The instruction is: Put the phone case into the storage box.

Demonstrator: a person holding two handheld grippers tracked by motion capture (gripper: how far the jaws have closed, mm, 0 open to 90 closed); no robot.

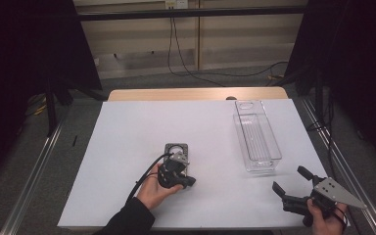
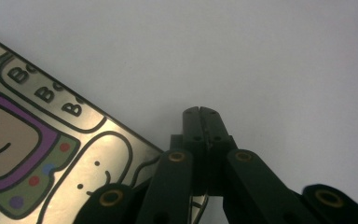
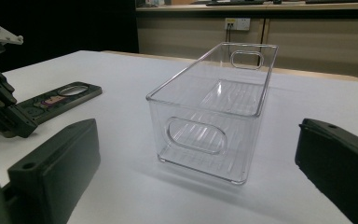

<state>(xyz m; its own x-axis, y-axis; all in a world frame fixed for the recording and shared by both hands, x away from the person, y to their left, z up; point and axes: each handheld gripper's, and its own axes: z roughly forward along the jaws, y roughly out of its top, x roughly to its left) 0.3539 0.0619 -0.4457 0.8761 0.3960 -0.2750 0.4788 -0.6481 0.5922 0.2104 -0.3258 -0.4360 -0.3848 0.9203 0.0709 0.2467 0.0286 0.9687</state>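
Observation:
A dark flat plate [image 1: 177,146] with a round window lies near the middle of the white sheet. Up close, its shiny face [image 2: 37,154] carries cartoon figures and letters. My left gripper [image 1: 176,166] points down at the near end of this plate. Its jaws are shut [image 2: 199,112] with nothing between them, their tips over bare white sheet just beside the plate's edge. My right gripper [image 1: 289,178] rests at the front right with jaws wide open and empty [image 3: 196,140]. From there the plate [image 3: 56,100] and the left gripper [image 3: 0,107] show at the left.
A clear plastic bin [image 1: 274,142] with handle cut-outs stands empty on the right half of the sheet, straight ahead of the right gripper [image 3: 265,79]. The white sheet [image 1: 127,132] covers a wooden table [image 1: 196,94]. Metal rails run along both sides.

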